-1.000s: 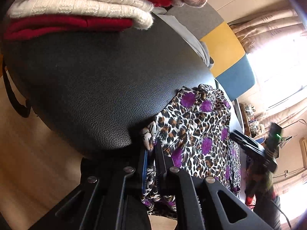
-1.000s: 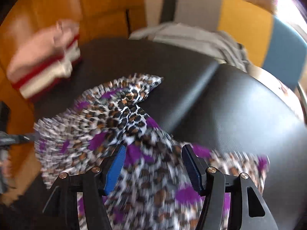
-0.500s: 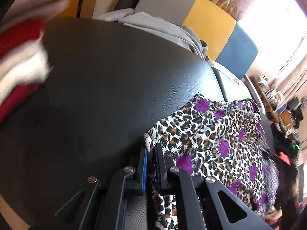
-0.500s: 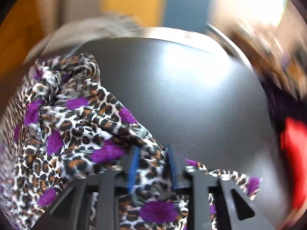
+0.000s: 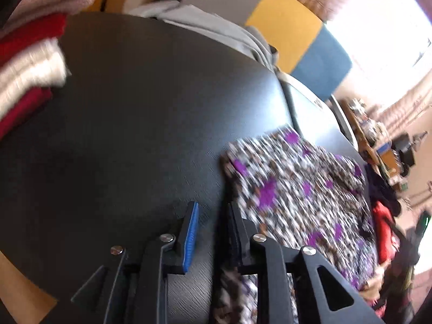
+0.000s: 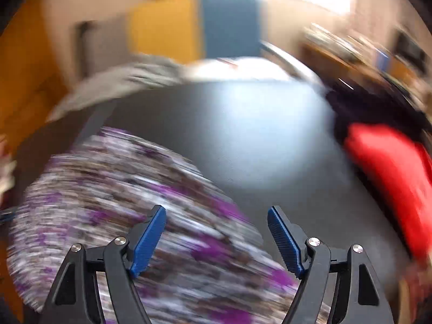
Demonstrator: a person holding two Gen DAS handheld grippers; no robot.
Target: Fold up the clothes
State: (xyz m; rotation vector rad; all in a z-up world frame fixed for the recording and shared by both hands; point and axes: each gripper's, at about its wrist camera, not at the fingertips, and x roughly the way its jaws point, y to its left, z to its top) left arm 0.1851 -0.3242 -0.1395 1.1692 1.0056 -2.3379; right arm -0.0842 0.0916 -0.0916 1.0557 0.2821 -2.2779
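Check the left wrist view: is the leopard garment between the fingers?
No: the leopard garment lies right of the open left hand-held gripper.

The garment [image 5: 291, 189] is leopard print — brown and black spots on white, with purple flowers scattered over it; in the right wrist view the same print [image 6: 113, 205] blurs into streaks. It lies on a black surface [image 5: 140, 124] with a fine leather-like grain. The stack of folded knits [image 5: 24, 62] shows pale pink on top, then red, cream and red again. A light grey garment [image 5: 216, 29] lies at the far edge. The panels behind [image 5: 286, 24] run grey, yellow and blue. A bright red cloth [image 6: 388, 172] lies by dark fabric. Both grippers are black with blue pads [image 6: 148, 243].
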